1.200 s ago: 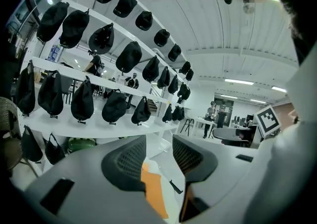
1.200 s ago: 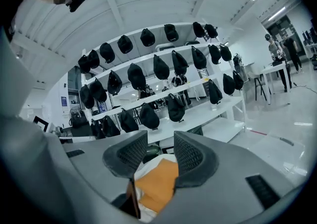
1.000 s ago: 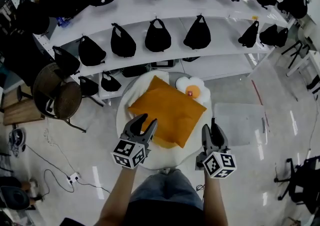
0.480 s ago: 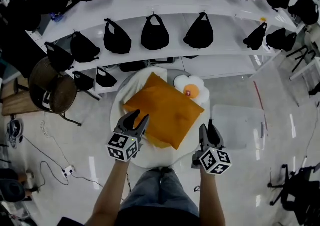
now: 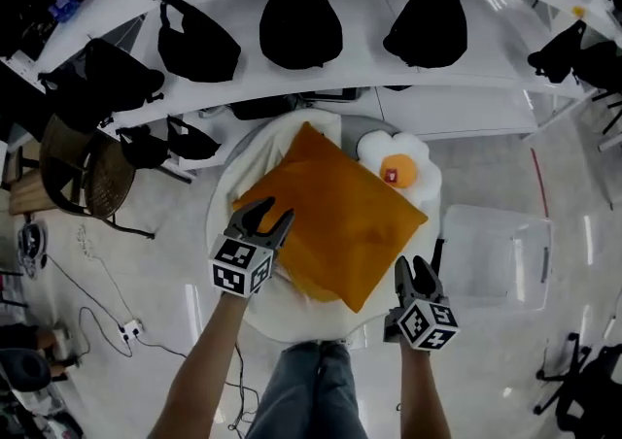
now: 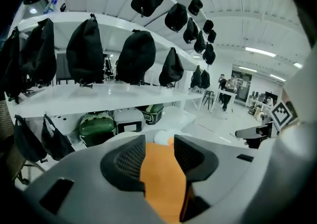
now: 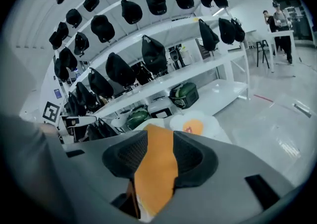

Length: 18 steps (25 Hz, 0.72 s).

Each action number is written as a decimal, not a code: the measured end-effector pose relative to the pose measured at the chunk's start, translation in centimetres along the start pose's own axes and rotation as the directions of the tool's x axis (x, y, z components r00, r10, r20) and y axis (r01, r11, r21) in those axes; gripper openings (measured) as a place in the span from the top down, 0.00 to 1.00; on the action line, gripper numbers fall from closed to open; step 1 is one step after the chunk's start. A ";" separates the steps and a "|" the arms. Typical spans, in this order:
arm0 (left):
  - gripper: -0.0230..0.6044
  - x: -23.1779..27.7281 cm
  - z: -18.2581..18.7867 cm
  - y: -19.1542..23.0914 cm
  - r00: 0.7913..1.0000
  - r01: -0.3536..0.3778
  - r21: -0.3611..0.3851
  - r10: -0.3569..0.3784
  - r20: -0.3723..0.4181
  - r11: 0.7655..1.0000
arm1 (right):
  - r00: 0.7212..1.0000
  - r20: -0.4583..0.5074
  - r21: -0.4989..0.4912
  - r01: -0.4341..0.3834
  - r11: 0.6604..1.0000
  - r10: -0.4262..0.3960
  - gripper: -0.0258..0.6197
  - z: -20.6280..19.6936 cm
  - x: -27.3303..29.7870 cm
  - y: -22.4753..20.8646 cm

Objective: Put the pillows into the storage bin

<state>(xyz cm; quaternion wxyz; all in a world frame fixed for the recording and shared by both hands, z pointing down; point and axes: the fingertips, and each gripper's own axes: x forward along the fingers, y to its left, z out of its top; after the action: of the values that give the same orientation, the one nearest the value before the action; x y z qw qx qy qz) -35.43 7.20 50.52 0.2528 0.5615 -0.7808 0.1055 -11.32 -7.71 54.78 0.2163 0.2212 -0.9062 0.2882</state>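
So the left hand-held gripper [image 5: 268, 218] and right hand-held gripper [image 5: 413, 272] both have jaws apart, nothing pinched yet; the left's just been opening. The orange pillow [image 5: 335, 219] sits right ahead of both. Looks light, squishy, floppy, so I'd bite deep on opposite edges.

Shop-like lab hall: curved white shelves [image 5: 364, 87], rows of black bags [image 5: 301, 27] (helmets [image 6: 96, 128] below).

Matt orange cloth pillow [image 5: 335, 219], clear glossy plastic bin [image 5: 498, 223], shiny pale floor [image 5: 505, 369].
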 end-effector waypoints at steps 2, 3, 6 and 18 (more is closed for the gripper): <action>0.67 3.3 -2.7 2.6 1.000 -0.018 0.015 0.018 -0.017 1.000 | 1.000 -0.016 0.002 -0.014 1.000 0.014 0.72 -2.9 3.5 -1.8; 0.65 5.1 -4.2 3.9 0.999 -0.024 0.026 0.024 -0.036 0.999 | 1.000 -0.021 0.007 -0.014 1.000 0.015 0.72 -4.2 5.2 -2.8; 0.56 10.1 -9.1 7.2 0.994 -0.020 0.064 0.027 -0.102 0.998 | 0.999 -0.044 0.028 -0.003 1.000 0.004 0.71 -8.4 9.7 -5.9; 0.43 19.3 -23.8 17.5 0.912 -0.064 -0.011 0.054 -0.407 0.998 | 0.986 -0.162 0.323 0.030 0.946 0.024 0.32 -23.0 17.3 -14.1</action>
<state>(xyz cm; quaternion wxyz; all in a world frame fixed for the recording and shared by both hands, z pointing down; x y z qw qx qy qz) -49.77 8.05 82.69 0.4128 0.5004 -0.7291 0.2182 -11.85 -8.66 86.82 0.2514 0.2307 -0.8253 0.4499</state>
